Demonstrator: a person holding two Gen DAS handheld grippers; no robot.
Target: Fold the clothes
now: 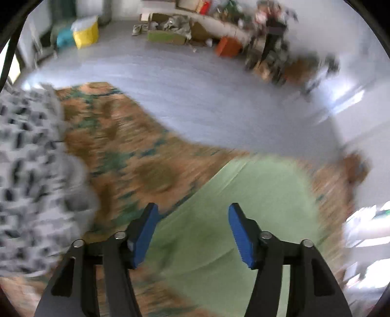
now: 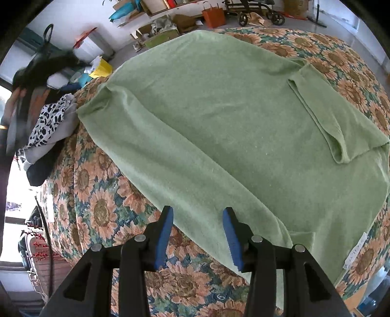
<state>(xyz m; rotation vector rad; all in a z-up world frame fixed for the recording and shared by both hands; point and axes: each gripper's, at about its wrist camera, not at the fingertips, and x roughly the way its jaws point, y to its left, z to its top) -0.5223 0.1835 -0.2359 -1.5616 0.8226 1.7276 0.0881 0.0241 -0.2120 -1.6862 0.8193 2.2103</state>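
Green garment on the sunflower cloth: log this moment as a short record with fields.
garment: green knit top, spread flat, one sleeve folded onto the body
surface: sunflower-print cloth
left tongs: open, nothing between the pads, above the garment's edge
right tongs: open, over the garment's near edge, not gripping
nearby: black-and-white spotted clothes pile beside the garment
view quality: left wrist blurred

Shirt: plain light green. Cover: orange sunflowers on teal-green ground. Side garment: white with black spots. Fingers: black, blue pads. Floor: grey. Bag: orange.
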